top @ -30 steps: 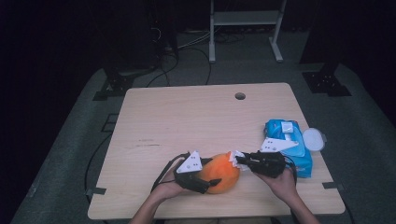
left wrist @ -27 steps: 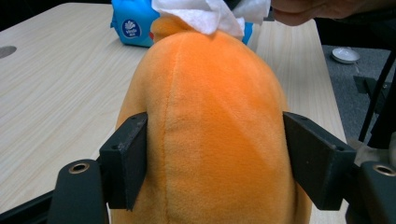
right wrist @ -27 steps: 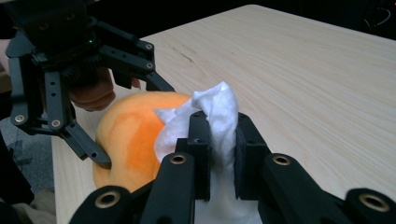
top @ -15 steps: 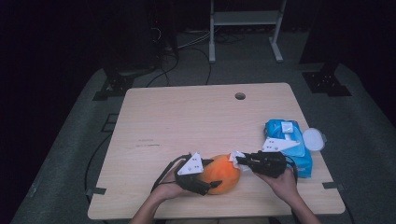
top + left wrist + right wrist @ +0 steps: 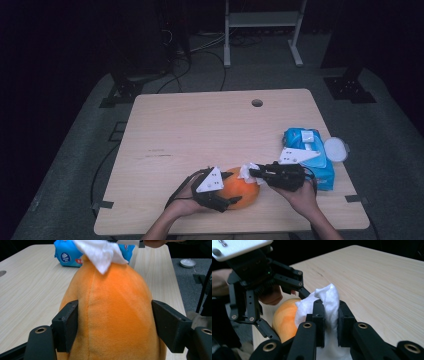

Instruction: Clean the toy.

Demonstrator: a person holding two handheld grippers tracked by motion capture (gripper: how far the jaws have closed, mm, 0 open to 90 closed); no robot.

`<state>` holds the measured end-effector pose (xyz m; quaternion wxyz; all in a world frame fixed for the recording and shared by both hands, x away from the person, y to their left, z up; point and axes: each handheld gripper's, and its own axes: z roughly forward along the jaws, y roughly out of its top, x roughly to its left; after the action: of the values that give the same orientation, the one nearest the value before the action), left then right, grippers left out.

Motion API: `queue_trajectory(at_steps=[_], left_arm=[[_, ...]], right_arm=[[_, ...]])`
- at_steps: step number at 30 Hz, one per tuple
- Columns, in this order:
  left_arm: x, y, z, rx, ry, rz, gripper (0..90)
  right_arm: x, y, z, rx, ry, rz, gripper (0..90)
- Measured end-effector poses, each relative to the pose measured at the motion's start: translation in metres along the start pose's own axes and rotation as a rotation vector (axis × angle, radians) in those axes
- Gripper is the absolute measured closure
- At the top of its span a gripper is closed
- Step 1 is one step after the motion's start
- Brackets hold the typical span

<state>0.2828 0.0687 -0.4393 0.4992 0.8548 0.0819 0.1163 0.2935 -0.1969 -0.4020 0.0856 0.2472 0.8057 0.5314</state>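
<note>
From the high view, a pale wooden table [image 5: 200,135] with a round cable hole [image 5: 257,103] carries a blue plastic pack of wet wipes [image 5: 312,155] near its right edge, with a white round lid [image 5: 336,149] just beside it. The soft orange plush toy [image 5: 241,188] lies near the front edge, between the two hands. The left gripper [image 5: 226,196] comes in from the lower left, the forearm angled up toward the toy. The right gripper [image 5: 252,173] lies nearly level, pointing left, and holds a crumpled white wipe [image 5: 246,170] against the toy's upper right side. Cables and a metal stand [image 5: 262,27] sit on the dark floor beyond.

In the left gripper view, the plush toy [image 5: 112,312] sits between both black pads, which press its flanks; these jaws have just been opening a little, with the toy between them. The wipe [image 5: 101,252] drapes over the toy's far end, with the blue pack [image 5: 66,256] behind it.

In the right gripper view, the jaws are clamped tight on the wipe [image 5: 328,305], which bunches up between the pads. Behind it lies the toy [image 5: 285,318], and the left gripper's black frame [image 5: 262,282] stands close at upper left.
</note>
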Motion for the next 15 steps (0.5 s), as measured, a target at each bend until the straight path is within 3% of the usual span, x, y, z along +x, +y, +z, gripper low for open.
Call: queue_trajectory(at_steps=[3,6,10,12,15], left_arm=[[0.003,-0.001,0.0,-0.015,-0.004,-0.03,25.8],[0.001,0.0,0.002,-0.014,0.0,-0.029,24.7],[-0.005,0.003,0.006,-0.014,0.011,0.002,23.0],[-0.005,0.003,0.005,-0.01,0.014,0.004,22.9],[-0.002,0.0,0.004,-0.024,0.009,-0.017,23.2]], right_arm=[[-0.009,-0.006,0.0,0.021,-0.008,0.029,78.9],[-0.014,-0.008,-0.004,0.021,0.0,0.06,78.9],[0.001,0.001,-0.001,0.012,0.039,0.019,78.8],[0.007,0.003,0.004,0.031,0.028,-0.022,78.8],[-0.003,-0.001,0.002,0.036,0.018,0.006,78.9]])
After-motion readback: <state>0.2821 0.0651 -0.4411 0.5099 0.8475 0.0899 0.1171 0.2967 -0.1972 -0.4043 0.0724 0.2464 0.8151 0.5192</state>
